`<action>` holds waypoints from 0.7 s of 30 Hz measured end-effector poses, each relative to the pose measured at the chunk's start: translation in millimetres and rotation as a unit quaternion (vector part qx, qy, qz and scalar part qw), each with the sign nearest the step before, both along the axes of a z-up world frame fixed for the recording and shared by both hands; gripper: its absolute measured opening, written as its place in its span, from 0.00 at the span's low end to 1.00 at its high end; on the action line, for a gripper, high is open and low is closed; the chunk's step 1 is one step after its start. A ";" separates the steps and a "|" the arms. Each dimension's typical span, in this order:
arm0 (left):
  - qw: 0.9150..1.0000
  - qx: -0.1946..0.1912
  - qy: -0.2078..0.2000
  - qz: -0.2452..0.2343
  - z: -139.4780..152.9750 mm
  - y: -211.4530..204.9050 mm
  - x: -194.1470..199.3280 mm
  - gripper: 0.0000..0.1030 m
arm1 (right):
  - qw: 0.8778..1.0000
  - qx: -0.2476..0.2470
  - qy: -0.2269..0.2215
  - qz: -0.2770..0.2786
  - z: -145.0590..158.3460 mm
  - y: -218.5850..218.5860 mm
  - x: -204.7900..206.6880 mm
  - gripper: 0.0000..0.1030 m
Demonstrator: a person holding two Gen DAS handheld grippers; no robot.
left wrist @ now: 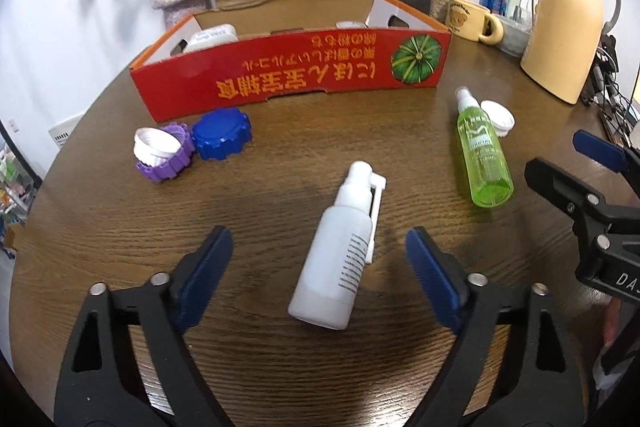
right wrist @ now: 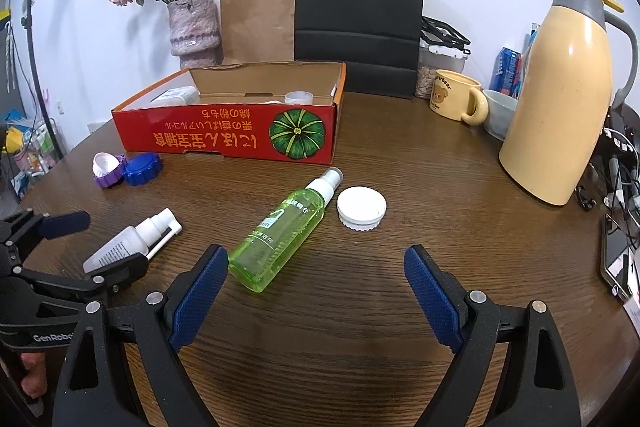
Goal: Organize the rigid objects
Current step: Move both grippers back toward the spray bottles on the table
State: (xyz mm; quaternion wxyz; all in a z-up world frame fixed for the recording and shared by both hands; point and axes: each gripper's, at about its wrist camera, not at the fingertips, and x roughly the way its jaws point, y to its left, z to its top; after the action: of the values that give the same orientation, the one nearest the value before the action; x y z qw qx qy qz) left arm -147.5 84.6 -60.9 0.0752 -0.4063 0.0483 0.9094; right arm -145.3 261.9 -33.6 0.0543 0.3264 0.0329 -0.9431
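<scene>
Your left gripper (left wrist: 320,279) has its jaws wide apart, straddling the white spray bottle (left wrist: 340,255), which lies on its side on the tabletop (left wrist: 280,147) with its nozzle pointing toward 12 o'clock and its base toward you. This looks like the approach to a pickup, with the red cardboard box (left wrist: 292,75) at 12 o'clock as the likely destination; a couple of white items already sit inside it.

Before you close, come lower and slightly forward so the pads meet the fat cylindrical body, not the thin folded nozzle arm running along its 3 o'clock side. That arm could flex or twist the bottle as you squeeze. The bottle lies a little askew, leaning toward 1 o'clock, so rotate your wrist to square the jaws across it. Being round and smooth, it will probably roll if one pad touches first.

Your right gripper (right wrist: 316,287) is also spread open and holds nothing; the green spray bottle (right wrist: 280,231) lies at its 11 o'clock, just beside the left pad, with a white cap (right wrist: 362,207) near the bottle's neck.
</scene>
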 end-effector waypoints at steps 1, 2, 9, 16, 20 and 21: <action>1.000 0.001 -0.005 -0.003 -1.4 0.8 -0.5 0.69 | 1.000 0.000 0.000 0.000 0.1 0.0 0.2 0.91; 1.000 0.004 -0.011 -0.008 -3.0 1.6 -0.9 0.66 | 1.000 0.000 0.000 0.000 0.0 0.2 -0.1 0.91; 0.999 0.019 -0.024 -0.021 -4.6 1.4 -0.8 0.28 | 1.000 0.000 -0.001 0.000 -0.3 0.8 -0.3 0.91; 0.999 0.025 -0.014 -0.022 -1.6 -0.6 1.9 0.23 | 1.000 0.003 -0.004 0.002 -2.4 0.4 -1.0 0.91; 0.999 0.028 -0.007 -0.021 1.3 -2.0 3.0 0.23 | 1.000 0.006 -0.006 0.001 -3.2 -1.2 -1.6 0.91; 0.999 0.029 -0.004 -0.020 2.3 -2.5 3.4 0.23 | 1.000 0.006 -0.007 0.001 -3.3 -1.4 -1.7 0.91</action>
State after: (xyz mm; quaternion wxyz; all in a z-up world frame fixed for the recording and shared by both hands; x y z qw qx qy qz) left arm -144.0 82.1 -58.6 0.1047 -0.4067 0.0300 0.9071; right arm -147.1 260.5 -36.8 0.0534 0.3331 0.0384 -0.9406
